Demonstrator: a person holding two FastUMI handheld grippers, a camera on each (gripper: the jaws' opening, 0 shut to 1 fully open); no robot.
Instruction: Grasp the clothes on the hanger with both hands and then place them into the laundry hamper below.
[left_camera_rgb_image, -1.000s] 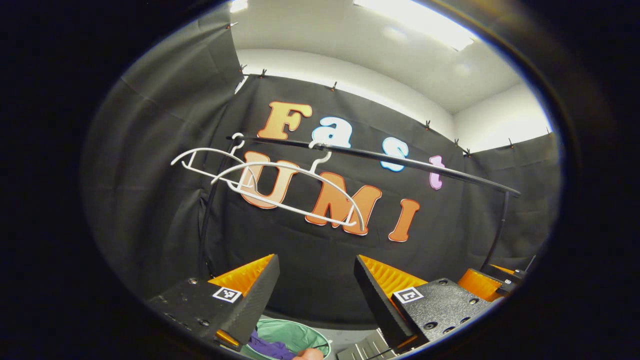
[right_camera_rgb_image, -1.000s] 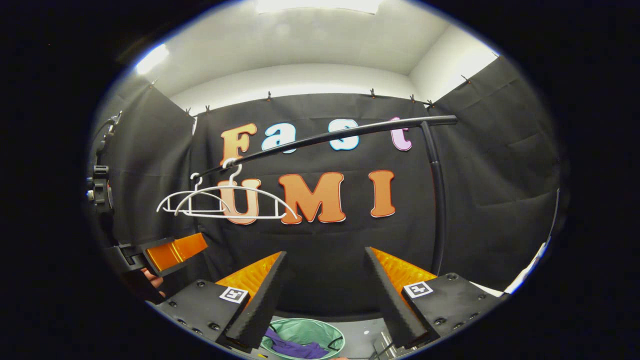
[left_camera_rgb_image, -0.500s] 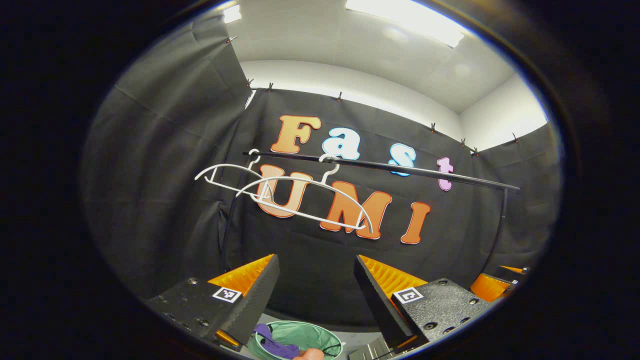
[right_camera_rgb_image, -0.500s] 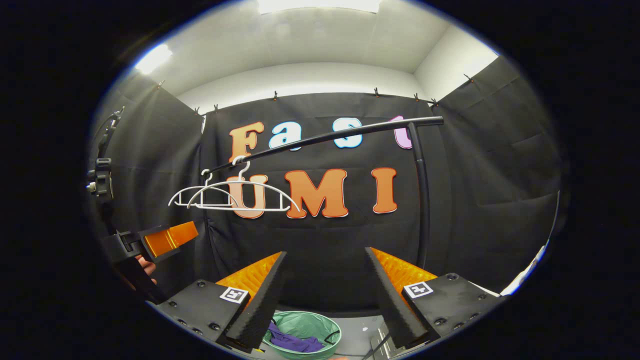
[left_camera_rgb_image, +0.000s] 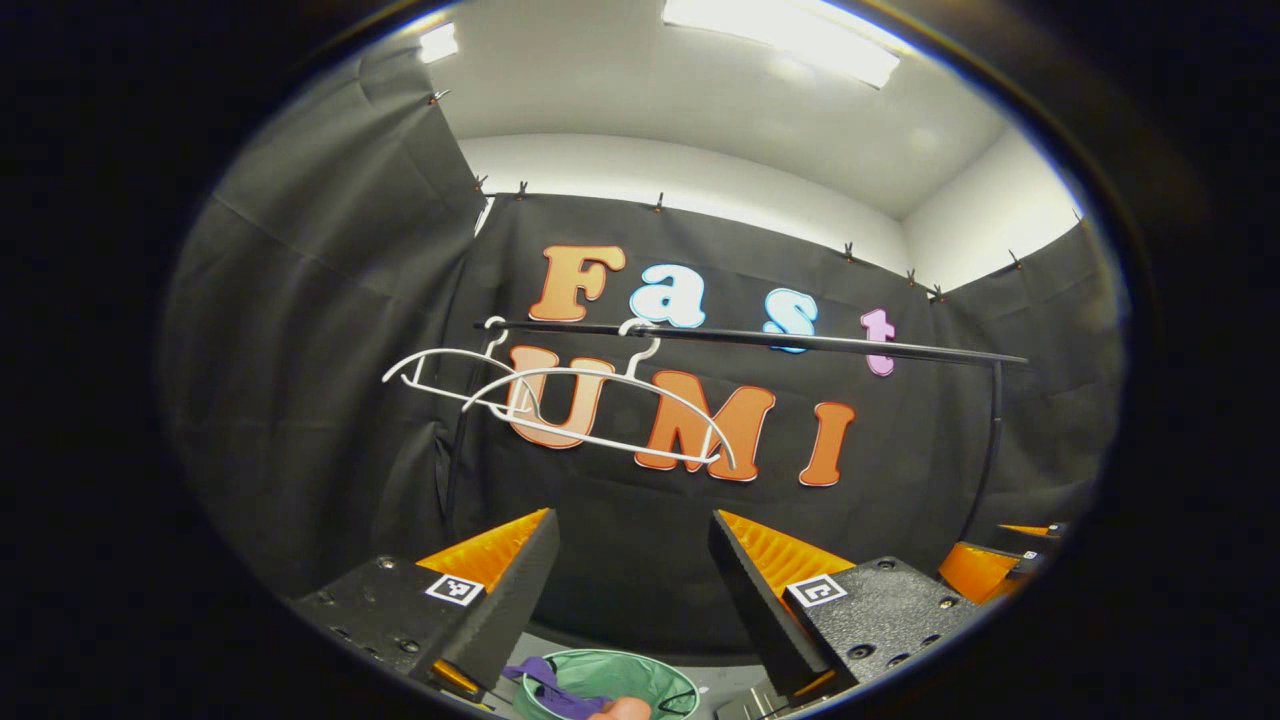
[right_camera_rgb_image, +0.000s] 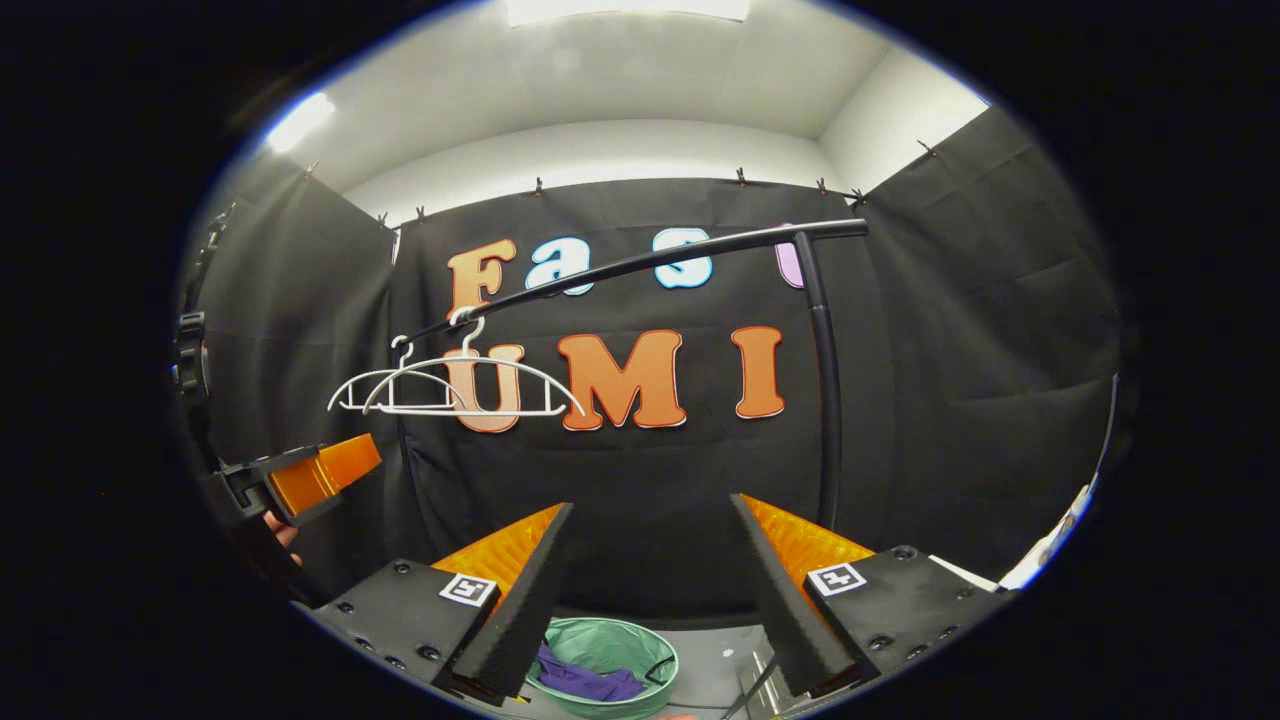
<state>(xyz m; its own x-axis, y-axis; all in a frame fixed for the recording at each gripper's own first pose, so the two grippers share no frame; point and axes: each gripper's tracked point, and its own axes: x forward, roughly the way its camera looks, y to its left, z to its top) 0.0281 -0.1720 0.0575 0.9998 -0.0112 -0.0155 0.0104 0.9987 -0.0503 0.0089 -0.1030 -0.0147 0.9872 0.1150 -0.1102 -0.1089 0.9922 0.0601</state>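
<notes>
Right gripper view: purple clothes in hamper below open claw.

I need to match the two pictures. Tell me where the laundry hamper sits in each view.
Left gripper view: laundry hamper at the bottom edge, between the gripper's fingers, purple clothes inside.
Right gripper view: laundry hamper bottom centre, between the fingers.
Shared landmark: the two white hangers on the black rail.

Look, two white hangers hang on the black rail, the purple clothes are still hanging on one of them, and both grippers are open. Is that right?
Not quite. The two white hangers on the black rail are bare. In the right gripper view the purple clothes lie in the green hamper below. The rest holds: the left gripper and the right gripper are both open.
</notes>
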